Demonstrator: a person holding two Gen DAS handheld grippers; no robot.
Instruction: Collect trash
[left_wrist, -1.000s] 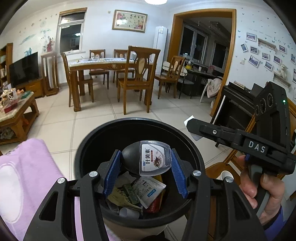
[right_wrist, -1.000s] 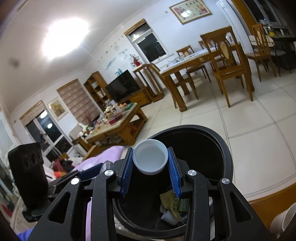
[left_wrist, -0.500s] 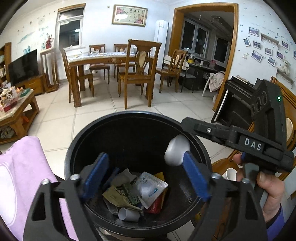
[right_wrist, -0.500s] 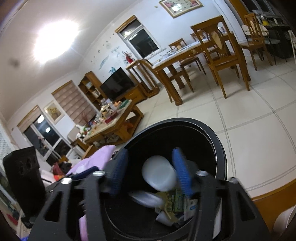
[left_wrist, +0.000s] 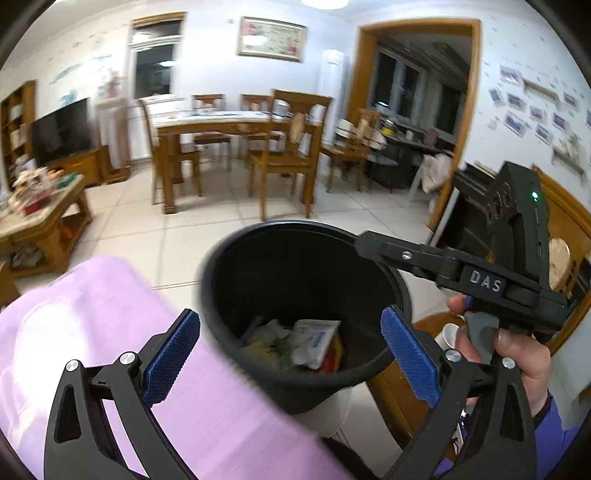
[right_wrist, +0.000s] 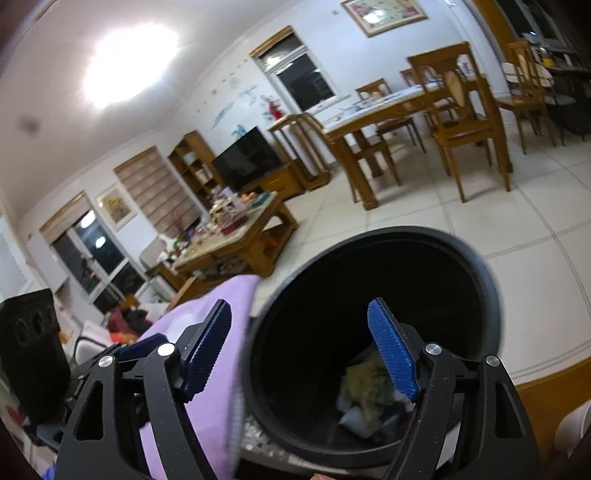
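A black round bin (left_wrist: 295, 266) stands in front of both grippers, with wrappers and paper trash (left_wrist: 310, 343) at its bottom. My left gripper (left_wrist: 291, 354) hovers at the bin's near rim, its blue pads far apart and still opening, with nothing between them. In the right wrist view the bin (right_wrist: 491, 295) fills the lower middle and trash (right_wrist: 365, 391) lies inside. My right gripper (right_wrist: 299, 350) is over the near rim, jaws opening and empty. A hand (left_wrist: 517, 354) holds it at the bin's right side.
A purple cloth (left_wrist: 92, 332) covers the surface left of the bin, also seen as purple cloth (right_wrist: 236, 295). A white cup (left_wrist: 448, 332) sits by the hand. A cluttered coffee table (left_wrist: 37, 210), a dining table with chairs (left_wrist: 221, 125) and tiled floor lie beyond.
The left gripper opened and dropped a clear labelled packet into the bin. The right gripper opened and dropped a white cup. Both grippers drew back leftward; the bin now sits further right in view.
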